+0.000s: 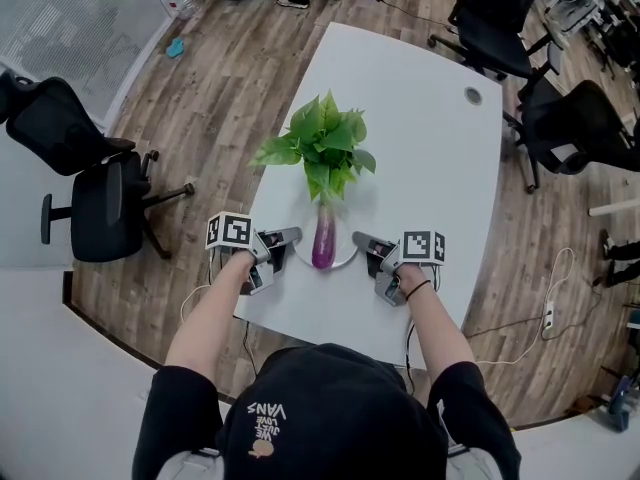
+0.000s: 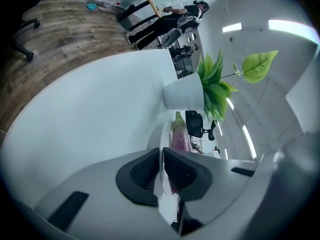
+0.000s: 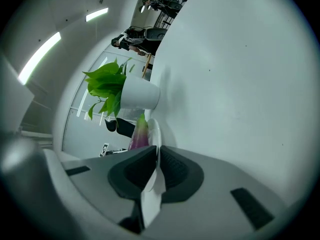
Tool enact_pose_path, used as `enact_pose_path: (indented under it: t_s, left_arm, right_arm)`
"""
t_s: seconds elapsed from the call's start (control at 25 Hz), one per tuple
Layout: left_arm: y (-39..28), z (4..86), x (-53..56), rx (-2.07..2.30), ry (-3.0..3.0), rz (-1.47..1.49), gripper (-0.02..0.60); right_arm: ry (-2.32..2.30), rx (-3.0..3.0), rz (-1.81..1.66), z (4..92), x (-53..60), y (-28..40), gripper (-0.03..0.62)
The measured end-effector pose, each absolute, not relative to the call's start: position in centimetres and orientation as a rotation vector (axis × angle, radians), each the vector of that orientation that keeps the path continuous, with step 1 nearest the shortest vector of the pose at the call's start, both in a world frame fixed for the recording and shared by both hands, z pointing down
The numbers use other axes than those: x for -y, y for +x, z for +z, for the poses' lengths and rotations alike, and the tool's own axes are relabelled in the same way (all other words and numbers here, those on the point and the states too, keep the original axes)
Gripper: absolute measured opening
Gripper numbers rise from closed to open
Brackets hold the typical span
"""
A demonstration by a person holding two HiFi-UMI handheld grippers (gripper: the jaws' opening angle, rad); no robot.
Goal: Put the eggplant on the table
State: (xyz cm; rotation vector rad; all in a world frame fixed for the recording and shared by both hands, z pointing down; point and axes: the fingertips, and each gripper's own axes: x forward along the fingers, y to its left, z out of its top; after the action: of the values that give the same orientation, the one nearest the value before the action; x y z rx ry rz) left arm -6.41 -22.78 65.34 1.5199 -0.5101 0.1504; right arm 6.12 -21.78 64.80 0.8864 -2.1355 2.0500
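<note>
A purple eggplant (image 1: 323, 240) with a green stem lies on a small white plate (image 1: 343, 259) near the front edge of the white table (image 1: 420, 158). My left gripper (image 1: 291, 236) is shut on the plate's left rim, my right gripper (image 1: 361, 240) on its right rim. In the left gripper view the thin plate rim (image 2: 163, 134) runs between the dark pads (image 2: 145, 171), with the eggplant (image 2: 179, 136) beyond. The right gripper view shows the same: the rim (image 3: 154, 130) pinched between the pads (image 3: 172, 170), and the eggplant (image 3: 139, 133) behind it. Whether the plate rests on the table I cannot tell.
A leafy green plant (image 1: 322, 143) in a white pot (image 2: 182, 95) stands just behind the plate. Black office chairs (image 1: 95, 183) stand on the wood floor to the left and right (image 1: 575, 128) of the table. A cable port (image 1: 473, 95) sits far right on the tabletop.
</note>
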Motion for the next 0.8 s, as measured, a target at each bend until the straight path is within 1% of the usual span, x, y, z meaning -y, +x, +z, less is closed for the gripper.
enact_pose_path:
  t_s: [0.16, 0.36, 0.6, 0.8]
  left_arm:
    - [-6.20, 65.44, 22.81, 0.505, 1.489, 0.179, 0.027]
    - [-6.00, 65.34, 22.65, 0.501, 1.476, 0.221, 0.075]
    - [-5.87, 65.31, 22.57, 0.505, 1.462, 0.242, 0.104]
    - [-6.16, 65.20, 22.25, 0.496, 1.448, 0.245, 0.114]
  right_arm:
    - [0.900, 2.132, 2.035, 64.93, 22.23, 6.20, 0.029]
    - [0.883, 2.116, 2.037, 64.92, 22.09, 6.17, 0.029]
    - [0.908, 2.088, 2.033, 65.27, 21.96, 6.22, 0.029]
    - [0.931, 2.070, 2.028, 65.29, 21.83, 6.18, 0.029]
